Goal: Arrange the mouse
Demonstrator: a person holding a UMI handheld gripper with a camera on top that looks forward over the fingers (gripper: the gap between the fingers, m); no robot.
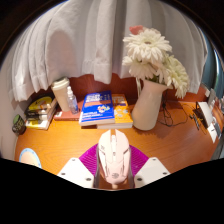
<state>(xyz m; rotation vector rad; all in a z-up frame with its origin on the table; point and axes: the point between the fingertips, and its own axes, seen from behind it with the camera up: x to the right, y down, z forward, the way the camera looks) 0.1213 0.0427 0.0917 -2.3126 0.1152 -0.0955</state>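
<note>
A pale pink-white mouse [113, 156] sits between my two fingers, its nose pointing away from me. My gripper [113, 172] is shut on it: the magenta pads [90, 156] press on both its sides. The mouse is held above the orange-brown wooden table [170, 140]. Its rear end is hidden behind the lower edge of the view.
Beyond the fingers stand a white vase [148, 104] with white flowers [153, 52], a blue book [97, 108], a white cylinder [64, 96] and stacked books [40, 110] at the left. A keyboard-like object [207, 120] and cables lie at the right. White curtains [70, 40] hang behind.
</note>
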